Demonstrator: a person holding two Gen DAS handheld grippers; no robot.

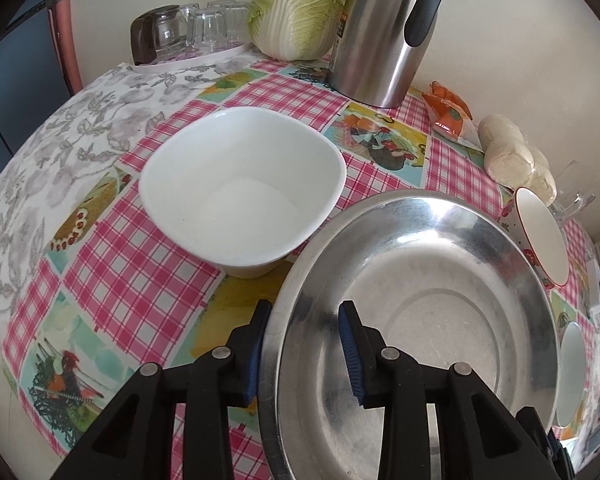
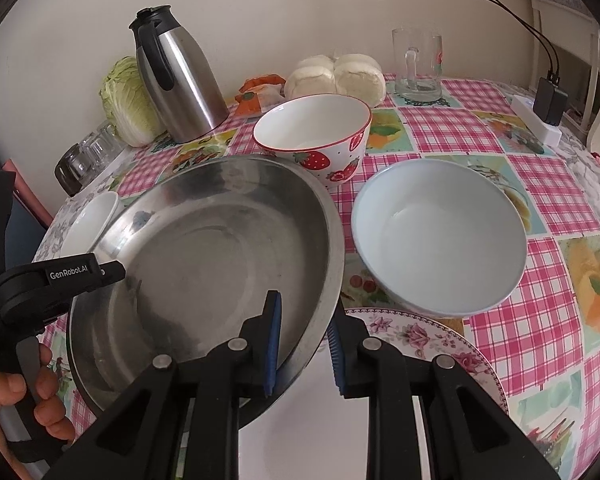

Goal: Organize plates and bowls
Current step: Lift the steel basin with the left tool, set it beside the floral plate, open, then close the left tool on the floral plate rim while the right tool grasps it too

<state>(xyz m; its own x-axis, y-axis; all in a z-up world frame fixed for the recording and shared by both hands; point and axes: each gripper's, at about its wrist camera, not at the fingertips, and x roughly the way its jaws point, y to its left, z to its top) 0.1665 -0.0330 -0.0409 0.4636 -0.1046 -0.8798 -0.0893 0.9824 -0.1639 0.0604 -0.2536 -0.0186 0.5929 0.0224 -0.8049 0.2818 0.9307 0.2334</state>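
A wide steel bowl (image 1: pixel 420 312) (image 2: pixel 204 264) sits between both grippers. My left gripper (image 1: pixel 304 348) straddles its left rim, one pad outside and one inside, jaws still apart. My right gripper (image 2: pixel 304 340) straddles its right rim the same way. A white squarish bowl (image 1: pixel 240 188) stands to the left; it also shows in the right wrist view (image 2: pixel 88 220). A strawberry bowl (image 2: pixel 316 136) (image 1: pixel 540 236) and a pale blue bowl (image 2: pixel 440 236) stand to the right. A floral plate (image 2: pixel 428 340) lies under my right gripper.
At the back stand a steel thermos jug (image 1: pixel 384 32) (image 2: pixel 180 80), a napa cabbage (image 1: pixel 300 8), a tray of glasses (image 1: pixel 192 36), bagged buns (image 2: pixel 336 76), an orange packet (image 1: pixel 450 112) and a glass mug (image 2: pixel 418 64). A power strip (image 2: pixel 540 120) lies far right.
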